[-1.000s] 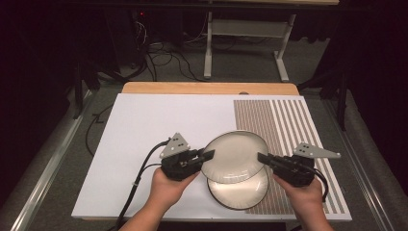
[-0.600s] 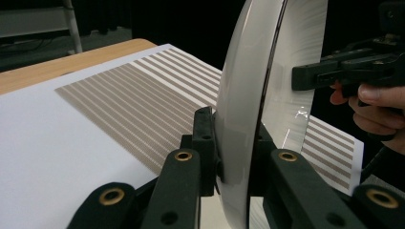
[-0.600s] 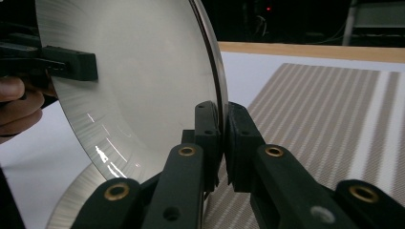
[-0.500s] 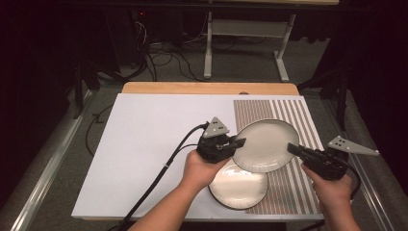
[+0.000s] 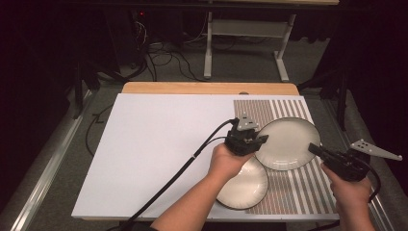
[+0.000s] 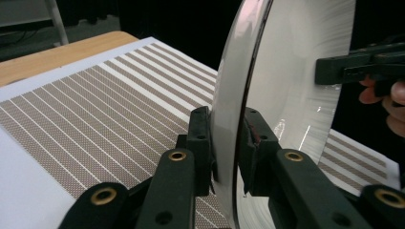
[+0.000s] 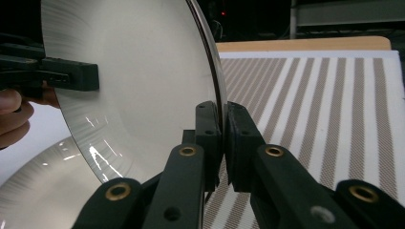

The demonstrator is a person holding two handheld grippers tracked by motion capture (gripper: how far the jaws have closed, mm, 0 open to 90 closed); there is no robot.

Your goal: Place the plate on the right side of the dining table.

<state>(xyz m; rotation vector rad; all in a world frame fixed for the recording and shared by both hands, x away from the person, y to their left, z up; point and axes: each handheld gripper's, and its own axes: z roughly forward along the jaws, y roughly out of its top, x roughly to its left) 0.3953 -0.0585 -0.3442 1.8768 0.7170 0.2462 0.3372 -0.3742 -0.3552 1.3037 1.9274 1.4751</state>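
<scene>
Over striped mat (image 5: pixel 293 185), both grippers pinch upper plate (image 5: pixel 287 143)

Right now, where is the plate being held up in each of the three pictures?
High view: lifted plate right of centre, over the striped mat.
Left gripper view: edge-on, centre right, clamped between the jaws.
Right gripper view: upper left, rim between the jaws.
Shared landmark: the striped mat.

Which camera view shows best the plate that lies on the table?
The high view: the lower plate lies flat, partly under the lifted plate and a forearm. The right gripper view shows just its edge; the left gripper view, nothing certain.
</scene>
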